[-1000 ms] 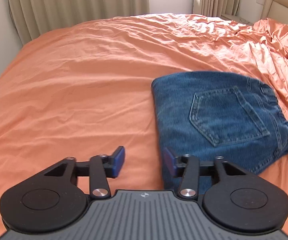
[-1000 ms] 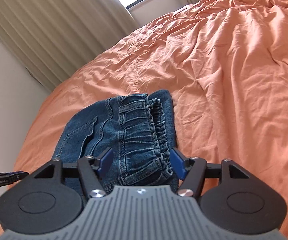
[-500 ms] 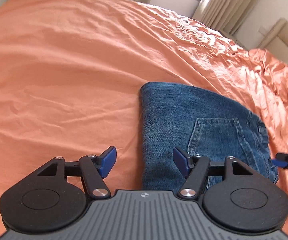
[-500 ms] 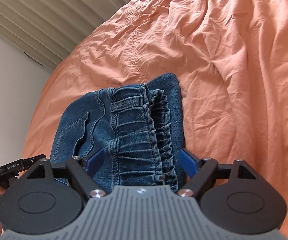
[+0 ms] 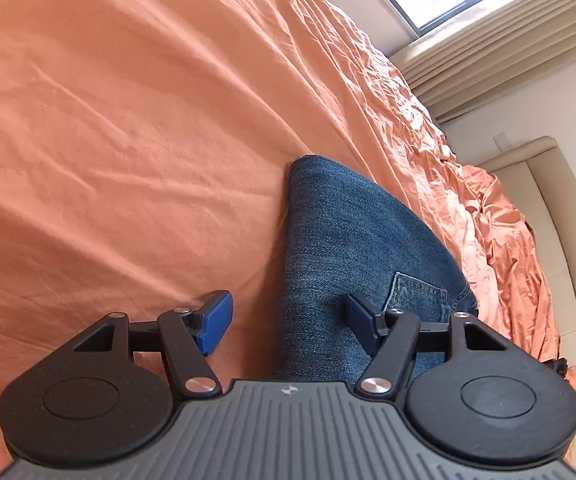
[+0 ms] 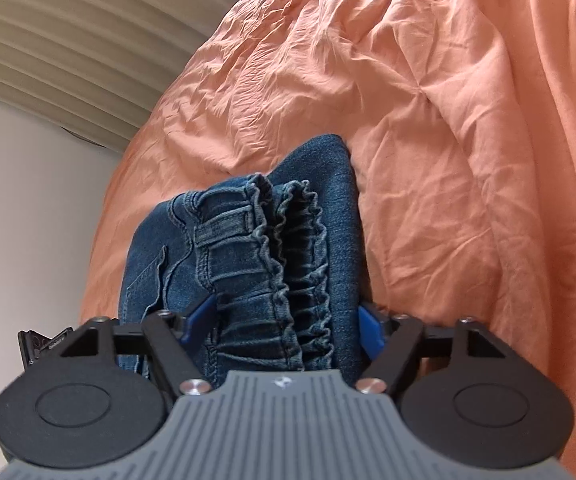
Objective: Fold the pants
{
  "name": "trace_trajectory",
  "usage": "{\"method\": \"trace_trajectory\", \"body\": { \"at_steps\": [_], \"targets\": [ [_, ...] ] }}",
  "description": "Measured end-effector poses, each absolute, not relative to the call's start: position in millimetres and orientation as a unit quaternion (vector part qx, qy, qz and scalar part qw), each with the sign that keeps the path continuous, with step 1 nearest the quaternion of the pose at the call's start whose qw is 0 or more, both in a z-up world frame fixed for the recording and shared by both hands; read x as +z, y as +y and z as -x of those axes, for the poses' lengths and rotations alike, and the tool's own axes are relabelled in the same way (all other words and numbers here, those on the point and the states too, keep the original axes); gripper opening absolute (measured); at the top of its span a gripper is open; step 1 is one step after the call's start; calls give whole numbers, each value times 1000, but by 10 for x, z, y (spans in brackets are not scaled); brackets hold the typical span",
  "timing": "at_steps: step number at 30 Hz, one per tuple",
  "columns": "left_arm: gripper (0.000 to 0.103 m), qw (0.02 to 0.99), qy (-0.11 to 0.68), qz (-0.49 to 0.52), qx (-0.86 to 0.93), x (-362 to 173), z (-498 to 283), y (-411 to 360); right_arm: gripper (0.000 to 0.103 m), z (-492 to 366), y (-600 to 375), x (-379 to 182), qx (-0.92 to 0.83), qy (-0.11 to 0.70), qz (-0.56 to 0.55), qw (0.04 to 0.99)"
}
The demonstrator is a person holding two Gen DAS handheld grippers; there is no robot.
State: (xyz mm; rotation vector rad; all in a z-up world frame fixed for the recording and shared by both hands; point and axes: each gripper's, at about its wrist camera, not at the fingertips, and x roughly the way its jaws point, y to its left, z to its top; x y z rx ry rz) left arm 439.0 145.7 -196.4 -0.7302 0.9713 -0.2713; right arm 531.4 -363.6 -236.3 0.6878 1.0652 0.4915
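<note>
While both grippers gape around folded jeans (image 6: pixel 248 264), their bodies hide its near edge.

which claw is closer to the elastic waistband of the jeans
Right. The right claw is open with the gathered waistband between its fingers. The left claw, also open, straddles the jeans' opposite, folded edge, beyond the back pocket.

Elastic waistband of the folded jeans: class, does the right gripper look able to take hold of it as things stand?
Probably yes. The right gripper is open, its fingers either side of the waistband, with nothing in between.
</note>
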Motion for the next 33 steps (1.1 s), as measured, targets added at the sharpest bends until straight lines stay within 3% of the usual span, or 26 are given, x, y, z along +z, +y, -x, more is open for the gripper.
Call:
{"method": "trace_trajectory", "body": {
  "at_steps": [2, 5, 10, 12, 14, 15, 17, 18, 20, 24, 33],
  "targets": [
    [76, 810, 456, 345, -134, -1972, -4390, 1454, 35, -5294, -3659, -2319, 234, 486, -313, 782],
    [76, 806, 460, 344, -142, -1995, -4383, 1419, 20, -5221, -3684, -2191, 252, 466, -313, 788],
    [76, 806, 460, 343, -146, -2069, -4379, 1338, 20, -5236, -3722, -2247, 256, 467, -332, 779],
    [75, 805, 455, 351, -146, -2095, -4379, 1332, 30, -5297, -3764, -2387, 253, 478, -361, 759],
    [75, 801, 453, 366, -141, -2127, -4383, 1345, 47, -5345, -3789, -2555, 255, 494, -396, 731],
    [71, 800, 453, 367, -139, -2125, -4392, 1337, 48, -5356, -3791, -2626, 253, 497, -412, 721],
    [58, 799, 456, 367, -134, -2116, -4394, 1307, 42, -5352, -3780, -2641, 246, 493, -420, 721],
    [42, 797, 458, 371, -132, -2106, -4398, 1288, 39, -5340, -3762, -2601, 245, 489, -414, 727],
    [33, 800, 461, 364, -118, -2053, -4405, 1232, 25, -5309, -3704, -2456, 247, 482, -386, 747],
    [10, 820, 461, 325, -99, -1852, -4394, 1125, 20, -5255, -3595, -2113, 250, 471, -342, 774],
    [6, 845, 432, 299, -102, -1196, -4125, 1145, 18, -4869, -3386, -1224, 265, 438, -295, 807]
  ]
}}
